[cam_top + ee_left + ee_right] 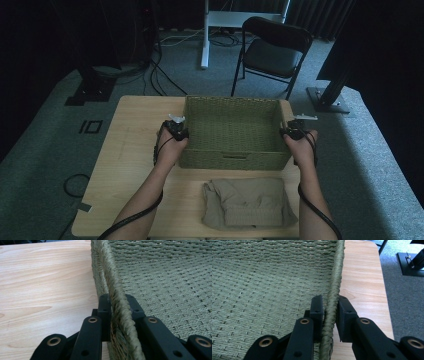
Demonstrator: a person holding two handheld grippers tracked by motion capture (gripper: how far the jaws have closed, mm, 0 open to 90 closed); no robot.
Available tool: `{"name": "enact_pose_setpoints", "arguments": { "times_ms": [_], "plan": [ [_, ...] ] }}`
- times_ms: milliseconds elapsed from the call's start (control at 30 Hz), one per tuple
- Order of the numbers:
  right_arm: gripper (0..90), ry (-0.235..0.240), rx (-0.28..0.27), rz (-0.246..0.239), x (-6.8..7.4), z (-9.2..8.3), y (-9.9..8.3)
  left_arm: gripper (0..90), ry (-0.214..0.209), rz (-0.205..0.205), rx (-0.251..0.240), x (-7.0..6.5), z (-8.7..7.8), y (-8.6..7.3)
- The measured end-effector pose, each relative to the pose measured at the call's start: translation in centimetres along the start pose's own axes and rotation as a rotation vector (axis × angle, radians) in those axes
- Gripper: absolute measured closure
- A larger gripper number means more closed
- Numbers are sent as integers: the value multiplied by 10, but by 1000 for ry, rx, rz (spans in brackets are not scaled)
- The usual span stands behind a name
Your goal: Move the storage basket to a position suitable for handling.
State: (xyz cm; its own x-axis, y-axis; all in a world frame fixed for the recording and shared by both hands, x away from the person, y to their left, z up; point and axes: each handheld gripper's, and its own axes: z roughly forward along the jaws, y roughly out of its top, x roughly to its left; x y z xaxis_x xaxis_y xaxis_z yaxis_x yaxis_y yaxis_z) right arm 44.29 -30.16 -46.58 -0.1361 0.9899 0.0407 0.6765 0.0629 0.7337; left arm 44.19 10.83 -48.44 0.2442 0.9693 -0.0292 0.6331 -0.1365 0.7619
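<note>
We have the woven basket (233, 131) pinched at both ends. Our left gripper (178, 131) is clamped on the basket's left side wall, one jaw inside and one outside the braided rim, as the left gripper view shows, with the rope edge (117, 302) running straight up between the pads. Our right gripper (295, 132) holds the right side wall the same way; in the right gripper view the rim (334, 290) is squeezed between the two black jaws, with bare table (362, 277) beyond it on the outer side.

The basket sits on the wooden table (135, 150), toward its far half, long axis running left to right across us, so each gripper grips one short wall and the basket spans the gap between our hands. It is empty as far as we can see. Just on our side of it, near the table's front edge, lies a folded beige garment (247, 202), apart from the basket's near wall.

The relation that matters for the coming move, as we judge it: the two grips sit about level with each other on opposite walls, neither hand nearer than the other. Any shift of the basket therefore needs both hands to travel together and in parallel; if one leads, the soft woven walls will likely skew or twist in the jaws
</note>
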Motion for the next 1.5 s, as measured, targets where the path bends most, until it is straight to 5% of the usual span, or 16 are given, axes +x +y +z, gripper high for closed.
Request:
{"name": "enact_pose_setpoints", "arguments": {
  "times_ms": [333, 467, 667, 800, 1000, 1100, 1433, 1500],
  "plan": [
    [770, -9, -2, -8, -6, -2, -2, 784, 3, 21, 3, -6, 0, 0],
    [751, -17, -7, -24, -5, -2, -2, 731, -28, 29, 2, -4, 1, 1],
    [603, 18, -43, -10, -4, -2, -2, 624, -82, 62, -15, -3, -1, 3],
    [550, 27, -67, -9, -4, -4, 0, 461, -150, 65, -32, 0, -3, 7],
    [445, 57, -126, -26, 0, -12, 3, 345, -171, 69, -76, 8, -10, 12],
    [417, 64, -138, -46, 1, -15, 3, 312, -215, 85, -76, 11, -15, 13],
    [211, 135, -193, -80, 8, -22, -1, 246, -239, 110, -113, 15, -35, 18],
    [185, 147, -213, -83, 12, -26, -2, 245, -271, 66, -130, 15, -40, 17]
  ]
}}
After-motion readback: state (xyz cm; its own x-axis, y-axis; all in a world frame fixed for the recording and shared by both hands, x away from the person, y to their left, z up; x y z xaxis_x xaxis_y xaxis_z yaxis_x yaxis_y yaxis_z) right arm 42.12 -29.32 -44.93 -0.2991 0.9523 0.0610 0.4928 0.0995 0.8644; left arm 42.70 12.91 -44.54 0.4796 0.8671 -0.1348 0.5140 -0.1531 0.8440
